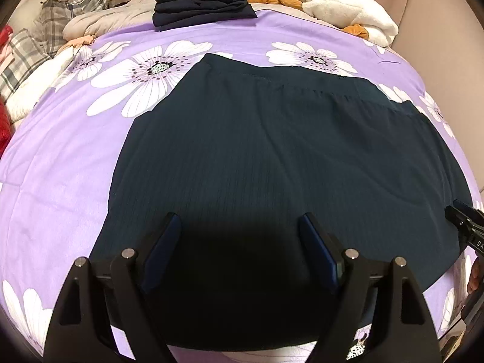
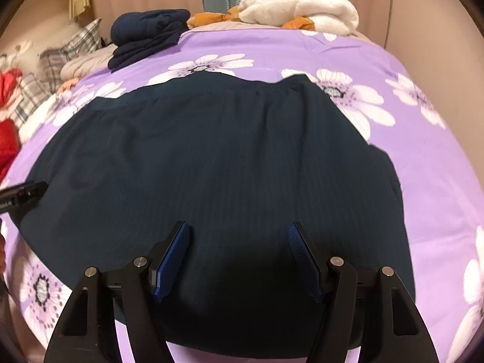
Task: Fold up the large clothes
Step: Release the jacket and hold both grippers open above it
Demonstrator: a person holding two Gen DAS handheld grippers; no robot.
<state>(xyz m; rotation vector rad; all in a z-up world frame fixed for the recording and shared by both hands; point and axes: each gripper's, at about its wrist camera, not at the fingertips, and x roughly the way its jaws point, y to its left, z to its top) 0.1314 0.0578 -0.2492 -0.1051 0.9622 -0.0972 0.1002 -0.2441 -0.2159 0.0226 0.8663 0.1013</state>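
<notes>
Left wrist: garment (image 1: 272, 151) edge-to-edge, bedspread (image 1: 60, 181) margins

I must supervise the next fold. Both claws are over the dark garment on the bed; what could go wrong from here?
1. The left claw and right claw are open and hold nothing; a shallow pinch may slip off the flat dark garment.
2. A deep pinch may also catch the purple floral bedcover beneath it.

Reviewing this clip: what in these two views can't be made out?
- Near hem of the dark garment: hidden in both views by each claw's own frame and shadow.
- Right claw in the left wrist view: cut off by the right edge, fingertips unseen.
- Left claw in the right wrist view: cut off by the left edge.
- Folded navy stack: number of pieces unclear.
</notes>
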